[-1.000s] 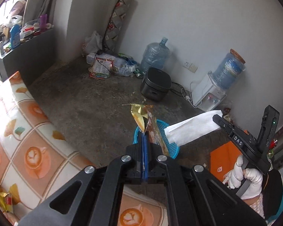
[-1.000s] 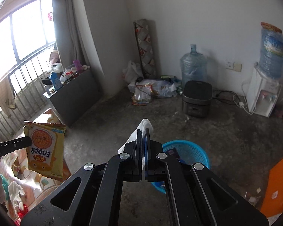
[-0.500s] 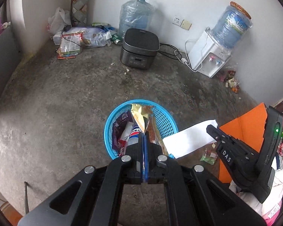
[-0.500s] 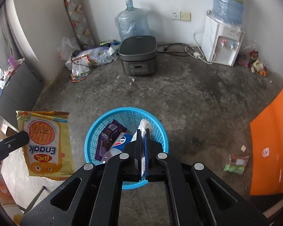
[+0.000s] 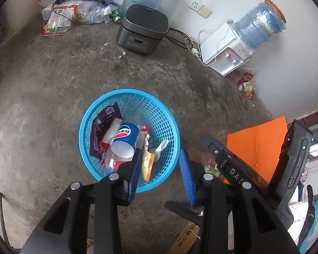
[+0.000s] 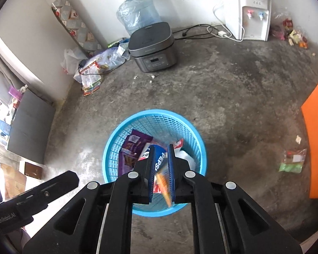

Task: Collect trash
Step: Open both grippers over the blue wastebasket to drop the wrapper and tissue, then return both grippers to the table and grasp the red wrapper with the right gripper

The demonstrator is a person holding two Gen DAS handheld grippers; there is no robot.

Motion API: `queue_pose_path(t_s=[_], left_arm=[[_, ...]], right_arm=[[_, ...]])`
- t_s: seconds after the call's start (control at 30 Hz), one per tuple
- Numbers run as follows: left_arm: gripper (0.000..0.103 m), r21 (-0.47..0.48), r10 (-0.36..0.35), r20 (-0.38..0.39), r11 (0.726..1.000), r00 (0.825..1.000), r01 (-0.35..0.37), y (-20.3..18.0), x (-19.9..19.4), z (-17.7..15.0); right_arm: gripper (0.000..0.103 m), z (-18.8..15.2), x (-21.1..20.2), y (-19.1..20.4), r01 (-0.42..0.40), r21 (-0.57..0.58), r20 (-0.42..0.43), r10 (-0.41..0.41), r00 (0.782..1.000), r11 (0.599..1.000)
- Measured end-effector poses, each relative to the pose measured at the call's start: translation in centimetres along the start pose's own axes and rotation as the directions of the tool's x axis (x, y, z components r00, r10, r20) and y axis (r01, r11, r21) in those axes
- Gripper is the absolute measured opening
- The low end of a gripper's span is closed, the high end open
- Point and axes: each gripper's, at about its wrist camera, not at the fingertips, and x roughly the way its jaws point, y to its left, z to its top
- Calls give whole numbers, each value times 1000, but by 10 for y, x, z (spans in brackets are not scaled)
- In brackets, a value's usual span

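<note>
A blue plastic basket [image 5: 159, 114] stands on the concrete floor and shows in both wrist views [image 6: 193, 131]. It holds a Pepsi cup [image 5: 124, 139], a purple wrapper [image 5: 108, 116], white paper [image 5: 161, 148] and other wrappers. My left gripper [image 5: 160, 158] is open just above the basket's near rim; the yellow snack packet [image 5: 147, 158] is loose between its fingers, dropping into the basket. My right gripper [image 6: 161, 152] is open over the basket, with the white paper [image 6: 187, 158] lying inside below it.
A grey rice cooker [image 5: 143, 29], a water jug [image 6: 137, 12] and a water dispenser [image 5: 224, 48] stand along the wall. Bags and wrappers [image 5: 70, 14] lie in the far left corner. An orange board [image 5: 256, 141] stands on the right. A green wrapper [image 6: 292, 163] lies on the floor.
Both grippers moved down over the basket and opened. The yellow snack packet left the left gripper and the white paper left the right gripper; both are in the basket.
</note>
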Motion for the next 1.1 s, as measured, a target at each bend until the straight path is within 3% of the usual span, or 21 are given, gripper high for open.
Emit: queue_pose_path(t_s=[0.13,0.3,0.43,0.5,0.6,0.73,0.8,0.9,1.03,1.1], left_arm=[[36,16,-6,47,1000,999,6,-5,-24,3],[52,59,17,143,998,990,-26,-8,-75,3],[69,95,37,246,994,969,-62,-2,-134,-4],[72,108,63,296,989,953,-99,3,-164,-8],[79,97,100,374,985,922,-146,12,-212,-19],[96,74,136,498,977,857,-198,23,-279,-49],[97,64,139,544,977,828,-205,32,-307,-68],[97,22,158,556,979,816,-204,52,-337,-92],[97,-82,219,555,974,802,-210,85,-370,-128],[97,-160,294,561,956,774,-247,101,-386,-153]], right_arm=[[20,1,1,3,-35,9,-12,35,999,999],[23,2,-10,16,-68,-13,3,68,998,998],[40,4,-35,43,-104,-91,61,110,992,990],[49,3,-56,60,-135,-143,109,152,982,980],[63,-2,-96,90,-159,-238,206,210,956,958],[86,-19,-149,129,-152,-377,325,284,902,914],[95,-31,-172,147,-139,-437,377,321,869,889],[95,-51,-198,167,-122,-499,433,369,823,858],[95,-76,-221,192,-67,-585,442,388,809,808],[95,-90,-231,199,-44,-632,445,409,797,773]])
